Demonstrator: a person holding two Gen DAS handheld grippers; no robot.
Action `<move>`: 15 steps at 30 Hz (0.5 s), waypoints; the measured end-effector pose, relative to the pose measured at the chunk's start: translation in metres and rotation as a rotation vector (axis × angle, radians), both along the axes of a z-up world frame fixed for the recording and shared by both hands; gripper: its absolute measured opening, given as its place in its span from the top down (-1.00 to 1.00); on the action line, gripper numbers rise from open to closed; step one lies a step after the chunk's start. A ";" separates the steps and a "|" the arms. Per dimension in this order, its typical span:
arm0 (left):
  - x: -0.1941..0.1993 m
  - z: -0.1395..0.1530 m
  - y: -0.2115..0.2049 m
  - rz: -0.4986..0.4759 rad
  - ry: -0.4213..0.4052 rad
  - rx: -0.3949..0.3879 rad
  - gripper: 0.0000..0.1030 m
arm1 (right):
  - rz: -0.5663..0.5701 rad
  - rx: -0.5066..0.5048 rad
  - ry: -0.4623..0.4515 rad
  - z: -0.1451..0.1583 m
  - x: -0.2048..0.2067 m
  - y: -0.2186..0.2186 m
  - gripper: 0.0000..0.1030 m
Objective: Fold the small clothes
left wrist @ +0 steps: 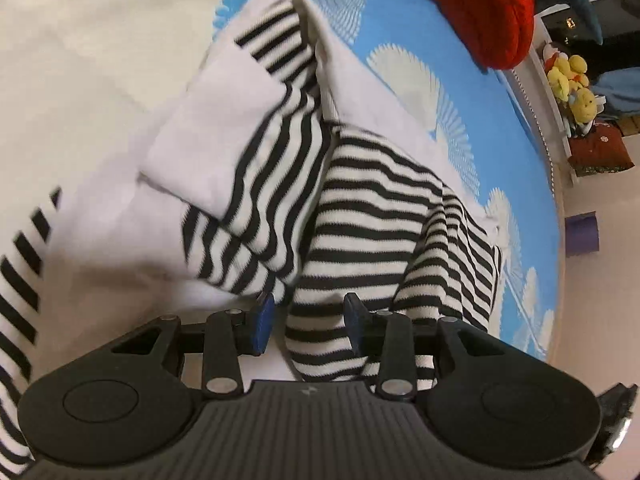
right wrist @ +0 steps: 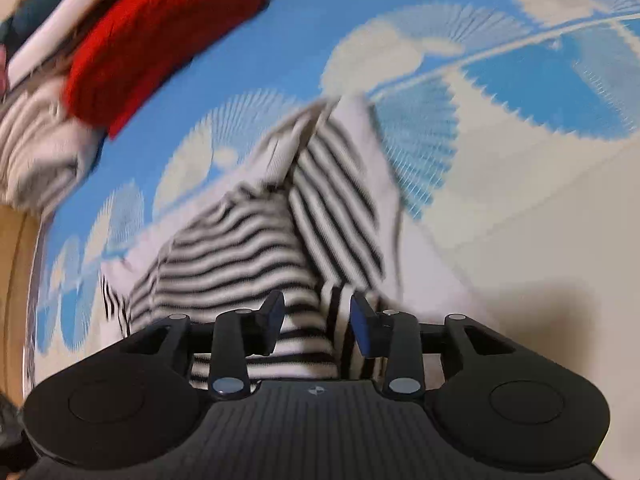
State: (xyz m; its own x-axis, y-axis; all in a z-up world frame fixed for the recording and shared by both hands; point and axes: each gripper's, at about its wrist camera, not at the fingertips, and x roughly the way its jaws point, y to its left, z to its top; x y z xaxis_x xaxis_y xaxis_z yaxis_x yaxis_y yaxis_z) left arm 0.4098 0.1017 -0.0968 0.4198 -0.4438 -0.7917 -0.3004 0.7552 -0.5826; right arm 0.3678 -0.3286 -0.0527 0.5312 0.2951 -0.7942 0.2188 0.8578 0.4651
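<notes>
On the bed, over a blue-and-cream patterned blanket (left wrist: 400, 20), lies the striped garment (left wrist: 360, 216), black-and-white bands with plain white panels, bunched and partly doubled over itself.

Left side: the left claw (left wrist: 309, 322) sits low over the garment's near edge. Its blue-tipped fingers (left wrist: 264, 320) stand spread, with striped cloth lying in the gap between them. No pinch is evident; the cloth passes between the tips without visible pressure. The tool points forward and downward along the fabric, roughly level, wrist square to the fold line.

Right side: the right claw (right wrist: 318, 320) takes a matching stance over the same striped garment (right wrist: 248, 240), fingers likewise spread, stripes showing in the gap. This view is blurred, so the cloth's exact lie cannot be read. The tool leans slightly, aimed down the garment's length.

Other items: a red knitted piece (left wrist: 480, 8) rests at the far side of the blanket, well apart from the work. Yellow soft toys (left wrist: 572, 80) sit beyond the bed edge.

Assessment of the step in hand: the garment appears mid-fold, neither flat nor finished. To do this well, both claws should close on a single matching layer at the near edge, not the bunched double thickness. They should then carry it over evenly so the stripes line up. The main risk is catching an under-layer and dragging the whole piece askew.
</notes>
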 end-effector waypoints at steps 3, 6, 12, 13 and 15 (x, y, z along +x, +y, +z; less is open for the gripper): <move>0.003 -0.005 -0.006 -0.044 0.001 0.016 0.34 | 0.063 -0.068 0.021 -0.009 0.002 0.019 0.26; 0.004 0.007 -0.013 -0.071 -0.043 0.022 0.99 | 0.071 -0.099 -0.010 -0.010 0.004 0.028 0.89; -0.017 0.084 0.010 0.006 -0.475 0.097 0.99 | -0.106 0.261 -0.358 0.034 -0.013 -0.005 0.98; -0.023 0.097 0.014 0.011 -0.557 0.112 0.99 | -0.146 0.318 -0.439 0.043 -0.021 -0.014 0.98; -0.031 0.111 0.021 0.015 -0.656 0.116 0.99 | -0.210 0.367 -0.539 0.052 -0.031 -0.028 0.98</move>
